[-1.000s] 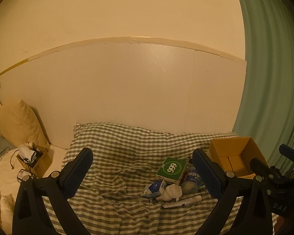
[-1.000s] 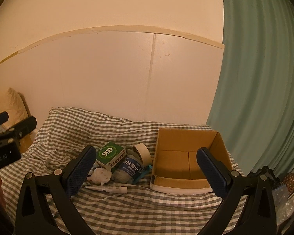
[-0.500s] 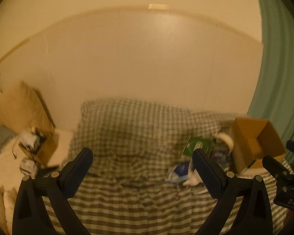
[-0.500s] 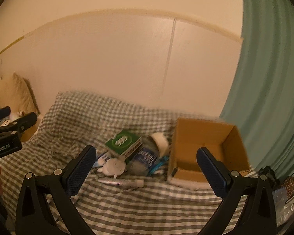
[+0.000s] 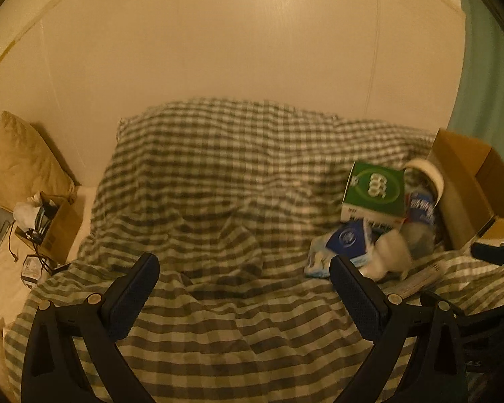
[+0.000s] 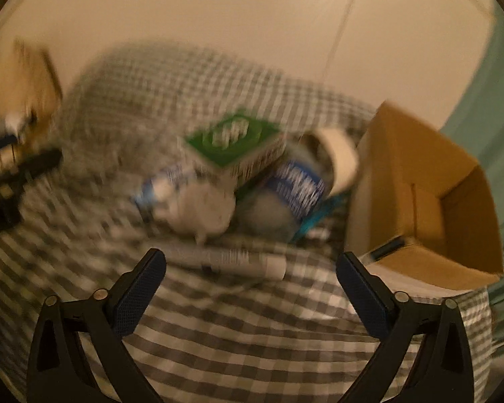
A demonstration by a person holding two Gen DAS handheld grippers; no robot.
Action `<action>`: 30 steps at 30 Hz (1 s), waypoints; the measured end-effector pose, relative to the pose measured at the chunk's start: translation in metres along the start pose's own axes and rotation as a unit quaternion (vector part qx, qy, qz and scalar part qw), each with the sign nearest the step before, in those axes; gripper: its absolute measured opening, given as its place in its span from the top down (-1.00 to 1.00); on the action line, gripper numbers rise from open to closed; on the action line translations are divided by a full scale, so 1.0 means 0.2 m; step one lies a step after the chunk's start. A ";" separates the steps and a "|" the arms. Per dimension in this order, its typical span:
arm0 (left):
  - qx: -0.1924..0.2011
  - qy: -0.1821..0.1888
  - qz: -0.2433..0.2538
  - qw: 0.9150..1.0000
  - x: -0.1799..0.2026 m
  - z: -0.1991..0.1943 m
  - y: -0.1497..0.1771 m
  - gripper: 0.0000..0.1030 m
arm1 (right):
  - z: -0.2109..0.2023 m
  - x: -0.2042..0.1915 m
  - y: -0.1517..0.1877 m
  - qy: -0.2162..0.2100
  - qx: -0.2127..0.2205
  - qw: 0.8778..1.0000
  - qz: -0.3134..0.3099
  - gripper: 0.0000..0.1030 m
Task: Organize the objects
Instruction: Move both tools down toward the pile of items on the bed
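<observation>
A pile of small objects lies on the checked bedcover: a green box, a blue-labelled bottle, a tape roll, a white crumpled wad, a blue packet and a white tube. An open cardboard box stands right of the pile. My right gripper is open and empty, just in front of the tube. My left gripper is open and empty, left of the pile. The right wrist view is blurred.
A small cardboard box with cables and cloth stands at the left beside a tan pillow. A pale wall panel backs the bed. A green curtain hangs at the right.
Both grippers have moved forward and down toward the bedcover. The pile and cardboard box look larger and nearer, and in the left wrist view they have shifted right. Both stay open.
</observation>
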State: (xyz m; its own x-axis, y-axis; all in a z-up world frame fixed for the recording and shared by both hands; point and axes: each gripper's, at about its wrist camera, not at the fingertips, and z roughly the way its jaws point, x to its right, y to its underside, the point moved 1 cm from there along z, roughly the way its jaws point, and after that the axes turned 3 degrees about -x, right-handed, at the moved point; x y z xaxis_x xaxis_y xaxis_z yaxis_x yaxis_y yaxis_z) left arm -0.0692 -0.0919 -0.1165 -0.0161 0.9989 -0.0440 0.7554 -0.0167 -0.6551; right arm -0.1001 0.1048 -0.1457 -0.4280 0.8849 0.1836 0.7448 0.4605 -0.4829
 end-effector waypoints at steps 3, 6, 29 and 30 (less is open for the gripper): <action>-0.019 0.014 -0.002 1.000 0.03 0.08 0.02 -1.00 | 0.10 -0.03 0.01 0.001 -0.037 0.999 -0.032 -0.69; -0.032 0.009 0.004 0.999 0.08 0.14 0.05 -1.00 | 0.16 -0.07 0.00 0.009 -0.041 0.997 -0.062 -0.69; -0.064 0.012 0.123 0.990 0.39 0.39 0.02 -0.82 | -0.01 0.22 -0.06 -0.096 0.067 0.992 0.043 0.64; -0.074 0.010 0.134 0.988 0.41 0.42 0.02 -0.71 | -0.01 0.24 -0.05 -0.099 0.067 0.992 0.048 0.64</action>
State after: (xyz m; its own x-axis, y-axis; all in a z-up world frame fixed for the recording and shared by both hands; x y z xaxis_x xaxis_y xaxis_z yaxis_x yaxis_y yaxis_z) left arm -0.1230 -0.0147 -0.1855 0.2089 0.9605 -0.1841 0.8181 -0.2747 -0.5053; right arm -0.1275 0.1420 -0.1306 -0.4600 0.8873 -0.0338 0.7184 0.3495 -0.6014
